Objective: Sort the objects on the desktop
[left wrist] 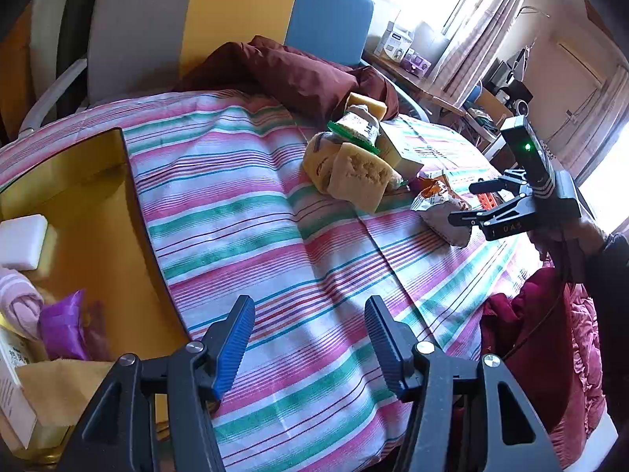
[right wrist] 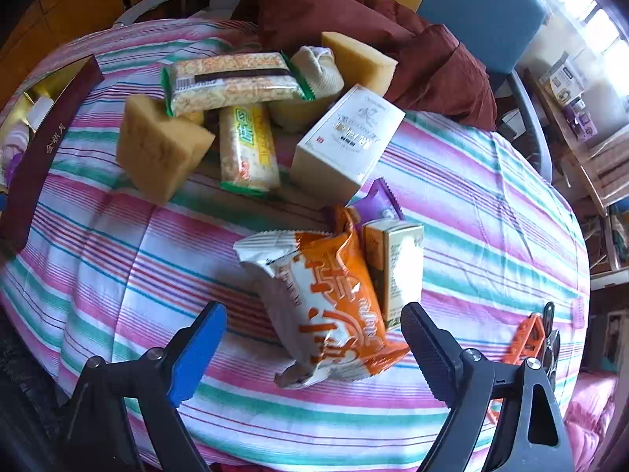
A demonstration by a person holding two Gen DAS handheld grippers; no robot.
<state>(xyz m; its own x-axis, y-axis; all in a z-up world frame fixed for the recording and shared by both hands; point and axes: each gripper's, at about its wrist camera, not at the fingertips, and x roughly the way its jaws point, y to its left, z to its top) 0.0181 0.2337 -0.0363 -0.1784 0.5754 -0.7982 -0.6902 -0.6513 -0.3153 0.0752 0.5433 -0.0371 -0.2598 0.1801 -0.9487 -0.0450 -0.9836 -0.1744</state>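
Right gripper (right wrist: 310, 338) jaws wide apart, straddling crinkly orange-white snack packet (right wrist: 326, 299) on striped cloth (right wrist: 118, 275). Left gripper (left wrist: 308, 338) half-spread, holding nothing.

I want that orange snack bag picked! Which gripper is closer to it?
Right. The right gripper hangs open just over the orange snack bag; the left gripper hovers over bare striped cloth, well away.

Cloth (right wrist: 118, 275): stripes of pink, white, green, thin blue and red. Near snack packet (right wrist: 326, 306): orange and white. Small carton (right wrist: 401, 267), right of it: cream. Far sponges (right wrist: 157, 153): yellow. Left box (left wrist: 78, 181): gold inside, maroon wall. Pillow (right wrist: 334, 4), far: dark red.
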